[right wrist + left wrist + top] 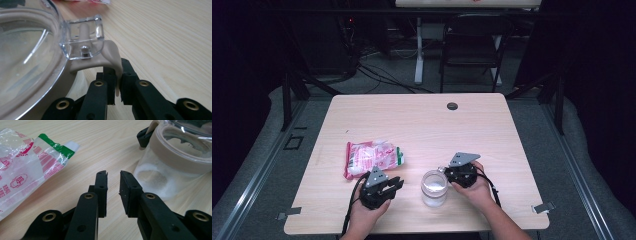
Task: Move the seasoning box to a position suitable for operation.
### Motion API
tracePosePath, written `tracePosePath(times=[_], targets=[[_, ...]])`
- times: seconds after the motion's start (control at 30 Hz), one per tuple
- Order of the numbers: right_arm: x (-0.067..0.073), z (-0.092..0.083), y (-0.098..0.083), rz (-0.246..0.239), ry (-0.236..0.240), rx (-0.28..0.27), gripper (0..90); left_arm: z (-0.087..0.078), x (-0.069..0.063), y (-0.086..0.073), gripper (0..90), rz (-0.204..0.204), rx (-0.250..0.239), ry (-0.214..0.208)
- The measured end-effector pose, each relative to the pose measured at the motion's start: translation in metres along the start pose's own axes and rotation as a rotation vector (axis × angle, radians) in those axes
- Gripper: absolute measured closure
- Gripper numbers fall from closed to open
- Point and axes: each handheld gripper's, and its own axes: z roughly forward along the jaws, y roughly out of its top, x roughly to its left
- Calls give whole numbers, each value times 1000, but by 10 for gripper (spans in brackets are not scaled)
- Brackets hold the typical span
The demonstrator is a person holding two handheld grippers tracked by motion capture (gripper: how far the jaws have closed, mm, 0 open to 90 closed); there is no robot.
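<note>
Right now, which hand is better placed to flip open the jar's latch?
The right. The right claw is already pinched on the beige latch tab of the jar. The left claw is empty, slightly open, pointing between jar and bag.

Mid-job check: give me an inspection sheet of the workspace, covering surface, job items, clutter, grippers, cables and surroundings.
Surface: light wooden table, dark round grommet near the far edge.
Job's things: clear jar with white powder, lid on; beige latch tab; red-and-white plastic packet lying flat.
Clutter: nothing seen.
Grippers: right gripper pinches the latch tab; left gripper slightly parted, holding nothing, between packet and jar.
Cables: one trails from each gripper; more on the floor behind.
Surroundings: folding chair, dark curtains.
</note>
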Motion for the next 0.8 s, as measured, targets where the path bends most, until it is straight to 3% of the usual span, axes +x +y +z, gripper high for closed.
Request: tracePosePath(times=[0.13, 0.5, 0.67, 0.7, 0.8], targets=[[1, -2, 0, -1, -38, 9, 863, 2, -1, 1, 764, 1, -2, -9], [13, -15, -10, 100, -222, 15, 864, 19, -11, 11, 770, 40, 16, -59], [17, -23, -17, 118, -258, 11, 859, 24, -16, 17, 772, 55, 18, -82], [18, -25, -18, 121, -261, 11, 857, 24, -20, 21, 771, 49, 25, -109], [19, -32, -22, 138, -257, 24, 841, 23, -28, 26, 766, 88, 25, -121]])
